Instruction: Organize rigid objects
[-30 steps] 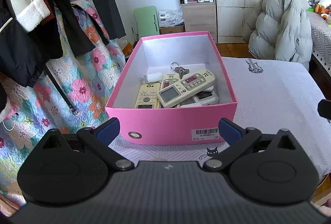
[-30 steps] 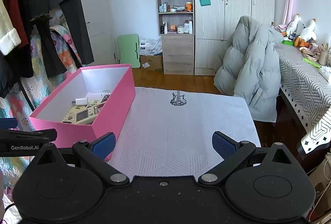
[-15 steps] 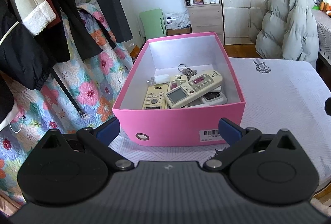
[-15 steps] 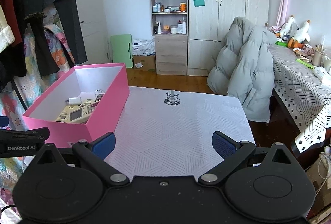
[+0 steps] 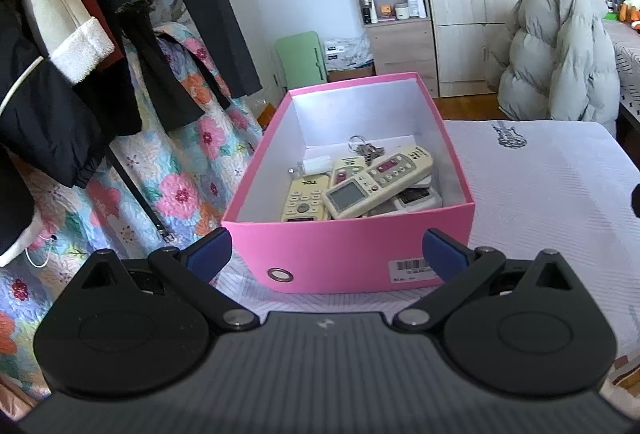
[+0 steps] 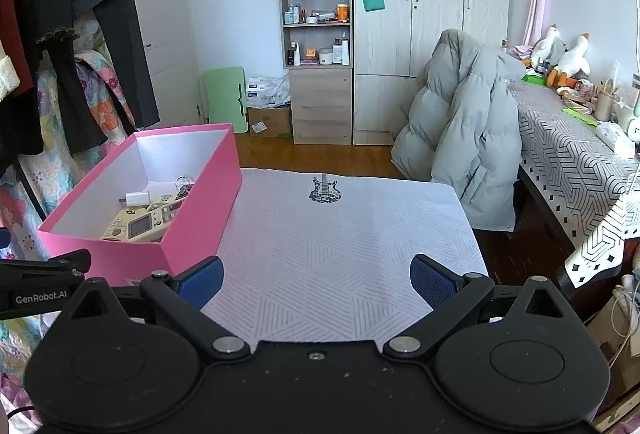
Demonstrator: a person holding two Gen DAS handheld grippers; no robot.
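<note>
1. Since the earlier frames, both cameras sit a little farther back and higher, so the pink box (image 5: 352,250) shows lower and more of its inside is visible; nothing in the box has shifted.
2. Inside the box, at its near end, lie several remote controls: a cream one (image 5: 305,198) marked TCL, a larger one with a grey screen (image 5: 378,179) lying slantwise across the others, and a white one (image 5: 418,198) partly beneath it.
3. Behind them, toward the middle of the box, rest a bunch of keys (image 5: 365,147) and a small white plug (image 5: 316,165).
4. The box stands at the left edge of a table covered by a white patterned cloth (image 6: 340,254), which carries a small guitar print (image 6: 326,189) and nothing else.
5. Possible trouble, as a judgement: the box sits right at the table's edge beside hanging clothes (image 5: 80,33), so a nudge from the left gripper could push it off or spill the loosely stacked remotes.
6. The left gripper (image 5: 326,252) has its blue fingertips (image 5: 210,252) spread wide, about as wide as the box's near wall. It holds nothing and hovers just short of the box without touching it.
7. The right gripper (image 6: 316,276) is equally wide apart and empty, poised over the bare cloth, well clear of the box.
</note>
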